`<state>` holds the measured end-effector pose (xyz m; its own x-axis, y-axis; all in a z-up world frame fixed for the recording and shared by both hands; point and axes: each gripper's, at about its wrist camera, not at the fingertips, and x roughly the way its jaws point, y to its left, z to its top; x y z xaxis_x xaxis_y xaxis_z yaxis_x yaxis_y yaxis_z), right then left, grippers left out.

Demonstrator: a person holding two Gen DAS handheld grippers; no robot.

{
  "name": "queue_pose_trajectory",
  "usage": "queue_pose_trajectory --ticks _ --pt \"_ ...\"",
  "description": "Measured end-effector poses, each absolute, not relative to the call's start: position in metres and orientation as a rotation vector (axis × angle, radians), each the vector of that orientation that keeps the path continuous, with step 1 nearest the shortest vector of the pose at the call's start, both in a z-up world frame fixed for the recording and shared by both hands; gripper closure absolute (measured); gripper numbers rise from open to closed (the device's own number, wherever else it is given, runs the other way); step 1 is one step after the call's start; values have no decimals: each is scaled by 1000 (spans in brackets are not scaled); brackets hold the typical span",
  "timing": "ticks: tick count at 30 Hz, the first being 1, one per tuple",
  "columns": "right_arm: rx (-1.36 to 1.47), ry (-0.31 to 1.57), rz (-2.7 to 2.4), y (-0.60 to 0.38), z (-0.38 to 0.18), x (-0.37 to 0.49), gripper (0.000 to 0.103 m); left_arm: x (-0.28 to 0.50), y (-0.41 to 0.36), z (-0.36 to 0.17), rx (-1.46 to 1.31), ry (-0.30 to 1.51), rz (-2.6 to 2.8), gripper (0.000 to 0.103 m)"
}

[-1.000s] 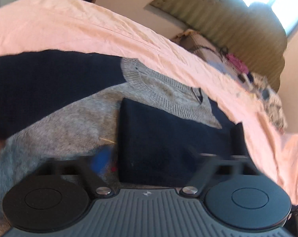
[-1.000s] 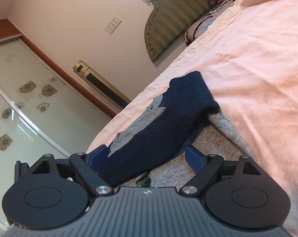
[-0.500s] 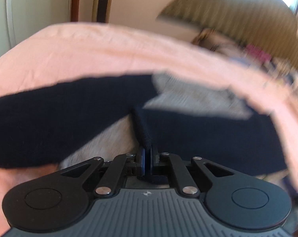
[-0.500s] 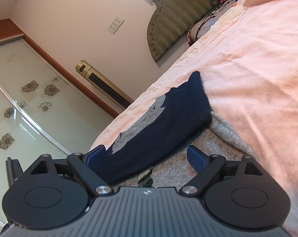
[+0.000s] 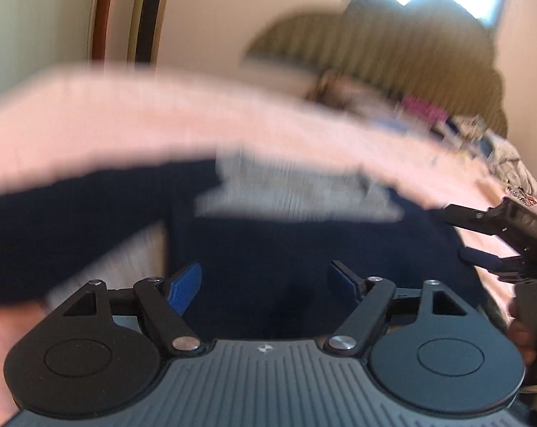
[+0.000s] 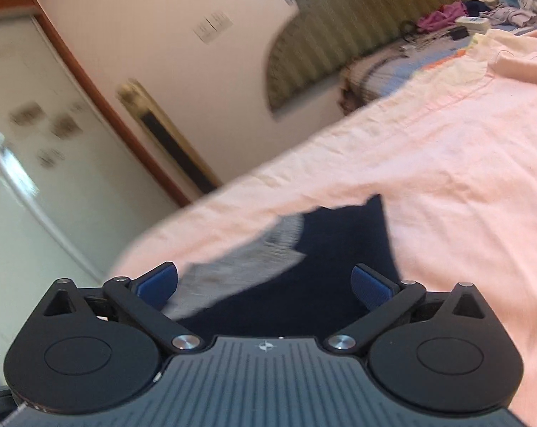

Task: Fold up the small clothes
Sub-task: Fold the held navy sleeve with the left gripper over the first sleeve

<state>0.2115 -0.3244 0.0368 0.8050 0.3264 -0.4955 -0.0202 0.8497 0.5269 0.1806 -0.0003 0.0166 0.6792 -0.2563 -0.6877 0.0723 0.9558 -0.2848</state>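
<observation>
Left gripper (image 5: 266, 279) and right gripper (image 6: 264, 284) — both released, gripping nothing. Poised over navy-and-grey sweater (image 5: 304, 249) — spread on pink sheet (image 6: 446, 178). Left view blurred.

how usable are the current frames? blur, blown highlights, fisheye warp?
Left wrist: heavy motion blur smears the sweater and pink sheet; window blown out; left gripper sharp. Right wrist: milder blur, worst on the wardrobe door; sheet edge bowed by fisheye; right gripper crisp.
</observation>
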Motion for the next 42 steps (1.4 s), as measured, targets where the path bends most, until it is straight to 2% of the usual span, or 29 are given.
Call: queue_pose_trajectory --ticks 2,5,7,8,11,12,14,21,23,29,31,32,33,38,42 --pt "451 668 172 -322 18 225 4 178 5 13 -244 765 -205 27" --pt "305 630 212 -311 6 216 2 180 9 12 -197 768 -247 29" --pt "296 633 209 -309 7 218 0 177 13 16 -183 764 -237 38" --pt "281 635 204 -307 8 218 0 169 20 20 -215 746 -217 38" --pt "250 626 201 -303 10 215 0 130 70 33 -380 639 -166 37" --pt "263 621 205 -305 10 214 0 114 93 36 -451 599 -119 31" --pt "300 610 217 -311 10 213 0 85 146 34 -601 536 12 27" --pt "390 584 239 -322 9 212 0 23 304 -5 -1051 386 399 27" --pt "385 584 235 -321 9 212 0 26 317 -3 -1092 378 427 27" --pt "384 583 233 -320 9 212 0 49 321 2 -961 362 545 28" --pt "385 583 233 -320 9 212 0 60 317 4 -859 390 614 51" --pt "388 582 233 -320 9 212 0 63 316 4 -818 420 654 82" --pt "392 581 234 -321 9 212 0 65 319 3 -805 447 672 94" --pt "416 574 238 -324 8 211 0 65 296 23 -792 379 636 97" --pt "437 569 243 -327 8 211 0 97 204 58 -612 355 388 97"
